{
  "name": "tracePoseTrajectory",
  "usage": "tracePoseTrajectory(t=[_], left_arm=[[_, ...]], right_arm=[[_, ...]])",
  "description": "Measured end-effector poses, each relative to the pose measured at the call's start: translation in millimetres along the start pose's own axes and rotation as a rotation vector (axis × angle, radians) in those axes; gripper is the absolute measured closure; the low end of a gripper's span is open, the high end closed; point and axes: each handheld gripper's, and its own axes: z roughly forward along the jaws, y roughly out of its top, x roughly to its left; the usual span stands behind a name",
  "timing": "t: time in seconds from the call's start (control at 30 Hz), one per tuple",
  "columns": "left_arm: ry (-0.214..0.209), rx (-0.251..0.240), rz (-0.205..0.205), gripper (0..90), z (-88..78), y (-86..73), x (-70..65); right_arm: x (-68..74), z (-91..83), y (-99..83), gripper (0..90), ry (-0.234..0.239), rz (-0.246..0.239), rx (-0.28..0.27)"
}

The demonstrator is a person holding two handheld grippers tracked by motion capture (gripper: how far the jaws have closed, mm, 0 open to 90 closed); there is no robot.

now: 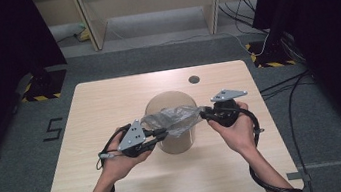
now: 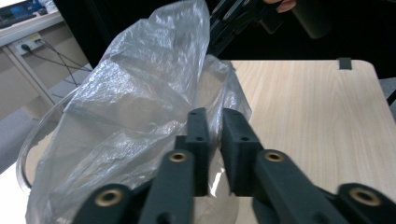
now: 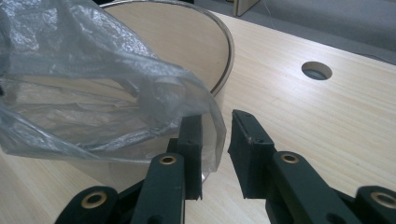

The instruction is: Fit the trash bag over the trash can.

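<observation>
A pale wooden tabletop (image 1: 109,104) with rounded corners fills the middle of the high view, standing on grey carpeted floor (image 1: 11,164); a round cable hole (image 1: 194,79) sits near its far edge, right of centre. Dark curtains close off the upper left and upper right of the frame, with yellow-and-black striped bases below them, and a light wooden shelf frame (image 1: 146,8) stands against the far wall at the top. At the centre of the tabletop stands a clear, round, open-topped plastic container (image 1: 177,143); a crumpled, translucent grey plastic bag (image 1: 174,118) is draped across its mouth, one part sagging into the container and another rising above the rim. The left tongs (image 1: 161,135) come in from the lower left of the high view and reach the left edge of the bag; in the left gripper view the left tongs (image 2: 215,140) stand narrow, with a thin slit between the jaws, and the bag (image 2: 135,107) lies against the outside of the left jaw, so a pinch on the film cannot be told. The right tongs (image 1: 205,114) meet the bag's right edge; in the right gripper view the right tongs (image 3: 217,140) stand moderately apart, and the bag's corner (image 3: 205,121) hangs beside the left jaw, with bare tabletop showing in the gap.
</observation>
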Motion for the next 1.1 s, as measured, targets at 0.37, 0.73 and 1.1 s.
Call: tracePoseTrajectory(t=[0.37,0.73,1.1], left_arm=[[-0.053,0.069,0.084,89.7,1.4,-8.2,-12.2],[-0.039,0.121,0.085,89.7,2.1,-18.3,-8.7],[0.0,0.066,0.004,78.1,-15.3,-18.6,-5.2]], right_arm=[[-1.2,2.6,-1.4,74.4,0.0,0.007,0.006],[-4.0,6.4,-3.5,74.4,-0.004,0.015,0.016],[-2.1,4.4,0.2,73.8,-0.005,0.005,0.007]])
